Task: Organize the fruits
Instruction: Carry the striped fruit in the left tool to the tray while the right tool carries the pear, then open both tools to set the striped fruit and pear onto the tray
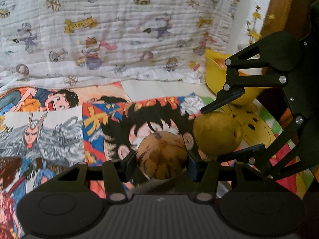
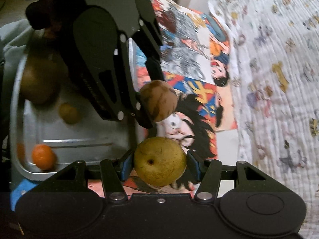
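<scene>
The left hand-held gripper [image 1: 162, 160] is clamped on a brown, blotched fruit [image 1: 162, 155], its pads pressing the fruit's two sides. The right hand-held gripper [image 2: 159, 166] grips a yellow-green pear [image 2: 160, 160] in the same way. Both fruits are held clear of the surface, above a sheet of bright cartoon prints [image 1: 65, 135] that covers the counter.

Seen from the right wrist, the brown fruit hangs just beyond the pear, close but apart from it, with the left gripper's dark linkage reaching in from the upper left. A metal tray [image 2: 79, 137] lies left of the pear. In it sit an orange [image 2: 42, 156], a small yellowish fruit [image 2: 68, 112] and a larger brownish fruit [image 2: 37, 81], well apart from one another. The left gripper's arms hang over the tray's far part and hide some of it.

Seen from the left wrist, a yellow bowl [image 1: 214, 73] stands to the right, partly behind the right gripper's fingers, and a spotted banana [image 1: 253, 125] lies just behind the pear. A white cloth with cartoon figures [image 1: 119, 29] is draped along the back.

The pear's blossom end, a small dark pit, faces the right wrist camera, so its long axis runs roughly along the gripper's pointing line. The brown fruit is nearly round; which way it points cannot be told.
</scene>
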Demonstrator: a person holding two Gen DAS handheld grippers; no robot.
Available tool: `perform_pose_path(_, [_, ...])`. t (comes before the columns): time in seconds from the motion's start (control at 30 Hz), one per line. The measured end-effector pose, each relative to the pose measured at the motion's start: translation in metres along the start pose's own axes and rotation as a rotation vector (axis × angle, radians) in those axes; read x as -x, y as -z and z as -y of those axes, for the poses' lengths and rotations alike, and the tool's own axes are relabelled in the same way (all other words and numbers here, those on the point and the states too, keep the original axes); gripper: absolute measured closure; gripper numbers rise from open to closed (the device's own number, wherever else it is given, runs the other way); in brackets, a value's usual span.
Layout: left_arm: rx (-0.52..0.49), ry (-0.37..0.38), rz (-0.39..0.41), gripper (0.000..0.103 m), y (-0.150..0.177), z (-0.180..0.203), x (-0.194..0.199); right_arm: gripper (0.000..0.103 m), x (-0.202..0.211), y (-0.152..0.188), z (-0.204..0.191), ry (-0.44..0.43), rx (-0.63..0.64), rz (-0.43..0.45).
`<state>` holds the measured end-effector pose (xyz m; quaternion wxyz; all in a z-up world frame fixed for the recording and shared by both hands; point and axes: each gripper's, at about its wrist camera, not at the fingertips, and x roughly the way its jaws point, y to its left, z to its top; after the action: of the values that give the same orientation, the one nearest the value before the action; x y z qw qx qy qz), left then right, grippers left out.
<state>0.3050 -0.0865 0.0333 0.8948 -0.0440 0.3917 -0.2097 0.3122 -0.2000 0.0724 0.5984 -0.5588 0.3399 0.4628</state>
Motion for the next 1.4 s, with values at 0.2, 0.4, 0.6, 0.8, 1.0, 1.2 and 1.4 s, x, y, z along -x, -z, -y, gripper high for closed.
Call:
perform_pose_path(0.2, [-0.013, 0.003, -0.024, 0.046, 0.018, 0.004, 0.011, 0.045, 0.003, -0.003, -0.026, -0.034, 0.004, 0.012])
perform_pose_path(0.4, [-0.034, -0.012, -0.047, 0.046, 0.026, 0.007, 0.013, 0.045, 0.000, -0.002, -0.045, -0.066, 0.003, 0.011])
perform_pose_path(0.6, [-0.053, -0.048, -0.076, 0.046, 0.028, 0.005, 0.011, 0.045, -0.006, -0.001, -0.052, -0.094, 0.001, 0.014])
perform_pose_path(0.8, [-0.071, -0.077, -0.127, 0.046, 0.031, 0.004, 0.006, 0.045, -0.010, -0.003, -0.051, -0.115, -0.004, 0.020])
perform_pose_path(1.0, [-0.093, -0.096, -0.156, 0.046, 0.030, 0.006, 0.002, 0.045, -0.012, -0.003, -0.050, -0.128, -0.019, 0.022])
perform_pose_path(1.2, [-0.120, -0.108, -0.172, 0.046, 0.031, 0.009, 0.001, 0.045, -0.015, -0.004, -0.046, -0.146, -0.043, 0.021])
perform_pose_path(1.4, [-0.108, -0.101, -0.173, 0.046, 0.031, 0.006, 0.002, 0.044, -0.016, -0.002, -0.044, -0.153, -0.060, 0.025])
